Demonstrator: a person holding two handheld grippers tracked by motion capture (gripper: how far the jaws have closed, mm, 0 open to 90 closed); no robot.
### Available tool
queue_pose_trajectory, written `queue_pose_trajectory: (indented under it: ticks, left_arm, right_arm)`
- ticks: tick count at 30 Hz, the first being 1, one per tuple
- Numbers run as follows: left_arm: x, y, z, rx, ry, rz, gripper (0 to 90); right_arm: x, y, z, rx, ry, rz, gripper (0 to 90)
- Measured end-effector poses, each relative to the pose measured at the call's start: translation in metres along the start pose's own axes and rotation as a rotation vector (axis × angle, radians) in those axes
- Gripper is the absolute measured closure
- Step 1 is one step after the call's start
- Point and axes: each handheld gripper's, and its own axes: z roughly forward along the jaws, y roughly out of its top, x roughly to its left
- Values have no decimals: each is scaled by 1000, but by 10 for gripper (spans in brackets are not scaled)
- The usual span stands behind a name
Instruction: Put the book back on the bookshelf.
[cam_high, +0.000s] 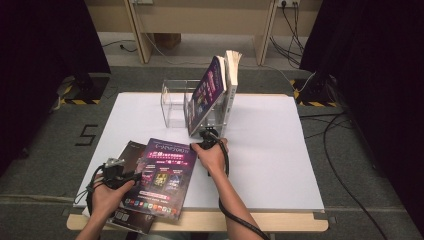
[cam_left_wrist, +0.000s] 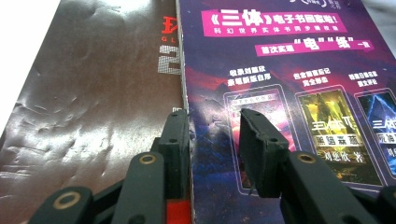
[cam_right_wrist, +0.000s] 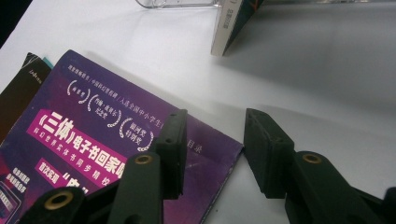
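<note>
My left fingers (cam_left_wrist: 212, 149) gape over the purple magazine's (cam_high: 162, 175) edge; my right fingers (cam_right_wrist: 212, 154) straddle its corner, ungripped.

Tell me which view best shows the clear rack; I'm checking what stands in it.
The high view: the clear rack stands whole at the table's far side, books leaning in its right end. The right gripper view catches only its bottom edge.

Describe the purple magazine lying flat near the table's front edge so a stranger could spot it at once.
Start at the white table and look to its front left part. The purple magazine lies flat there, overlapping a dark brown magazine. Unlike the purple book leaning upright in the clear stand, it lies flat.
</note>
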Motion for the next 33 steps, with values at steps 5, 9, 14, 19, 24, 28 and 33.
queue_pose_trajectory:
  ticks: [5,9,14,19,24,28,33]
  left_arm:
    - [-3,0,0,2,17,18,631]
    - [-5,0,0,0,29,27,633]
    - [-6,0,-1,2,36,33,635]
    - [-7,0,-1,1,41,39,636]
    - [-6,0,-1,1,39,39,636]
    - [-6,0,-1,1,38,39,636]
    - [-7,0,-1,3,40,39,637]
  right_arm:
    - [-2,-1,-2,6,16,32,609]
    - [-4,-4,-2,-14,23,49,609]
    - [-3,-6,-5,-15,26,71,599]
    - [-5,-8,-7,-12,35,81,589]
    - [-6,-9,-9,-8,37,89,578]
    - [-7,-9,-9,-6,46,98,576]
    - [-7,-9,-8,-9,51,119,565]
